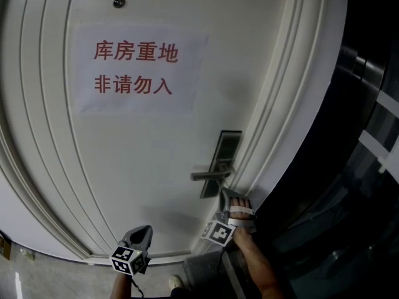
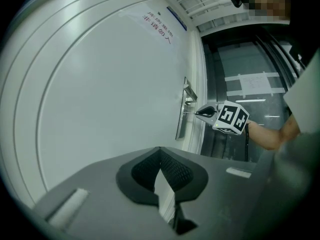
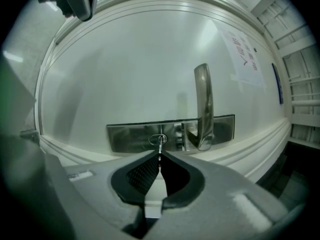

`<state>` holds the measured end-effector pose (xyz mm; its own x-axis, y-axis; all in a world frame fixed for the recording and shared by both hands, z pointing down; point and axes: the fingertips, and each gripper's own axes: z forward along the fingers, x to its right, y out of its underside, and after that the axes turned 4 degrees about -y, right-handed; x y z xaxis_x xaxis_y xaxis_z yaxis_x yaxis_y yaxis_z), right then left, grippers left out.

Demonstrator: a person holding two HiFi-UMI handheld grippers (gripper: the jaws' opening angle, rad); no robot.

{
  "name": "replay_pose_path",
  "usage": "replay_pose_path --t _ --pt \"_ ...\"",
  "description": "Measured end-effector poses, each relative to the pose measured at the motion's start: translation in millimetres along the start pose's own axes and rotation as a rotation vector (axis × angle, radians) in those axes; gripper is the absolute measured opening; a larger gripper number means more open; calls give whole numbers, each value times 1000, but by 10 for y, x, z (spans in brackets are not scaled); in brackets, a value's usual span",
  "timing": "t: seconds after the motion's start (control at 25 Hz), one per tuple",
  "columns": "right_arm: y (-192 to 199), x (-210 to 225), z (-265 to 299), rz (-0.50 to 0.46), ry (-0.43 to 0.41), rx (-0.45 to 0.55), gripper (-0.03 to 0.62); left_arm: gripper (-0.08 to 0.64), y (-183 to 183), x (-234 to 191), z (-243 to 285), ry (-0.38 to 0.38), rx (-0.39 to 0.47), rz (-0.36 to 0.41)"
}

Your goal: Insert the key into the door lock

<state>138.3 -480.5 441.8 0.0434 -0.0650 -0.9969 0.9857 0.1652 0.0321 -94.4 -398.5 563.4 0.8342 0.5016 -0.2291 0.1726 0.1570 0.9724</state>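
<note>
Head view, door: white panelled door [image 1: 156, 167], white paper sign with red characters [image 1: 138, 68] taped high on it.
Head view, lock: brushed-steel lock plate [image 1: 227, 148] upright at the door's right edge, steel lever handle [image 1: 209, 175] sticking out to the left of it.
Head view, right gripper: grey two-jaw right gripper [image 1: 224, 194], held in a hand [image 1: 246, 220], nose right at the lower end of the plate, below the lever.
Head view, left gripper: grey two-jaw left gripper [image 1: 143, 230] low and to the left, well apart from the lock, aimed at bare door panel.
Left gripper view, jaws: black ribbed pads closed tip to tip, nothing between them, only door behind.
Left gripper view, key: slim silver metal key [image 2: 189, 113] bridges the gap between the right gripper's nose and the lock plate, just under the lever.
Right gripper view, jaws: clamped together on the key, blade poking out past the tips.
Right gripper view, key: dead ahead of the jaws, tip sitting at the oval steel keyhole cylinder [image 3: 158, 139] in the plate. Can't tell how deep it is in.
Right gripper view, lever: just right of the keyhole, running up the frame.
</note>
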Motion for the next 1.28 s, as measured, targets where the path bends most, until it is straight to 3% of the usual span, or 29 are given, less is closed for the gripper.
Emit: replay_pose_path --t 0.92,1.28 --pt "16 0 31 40 -13 -36 11 3 -19 0 -35 -9 11 -4" --pt "-46 67 -1 98 -19 -45 11 3 -15 30 -46 -6 13 -5"
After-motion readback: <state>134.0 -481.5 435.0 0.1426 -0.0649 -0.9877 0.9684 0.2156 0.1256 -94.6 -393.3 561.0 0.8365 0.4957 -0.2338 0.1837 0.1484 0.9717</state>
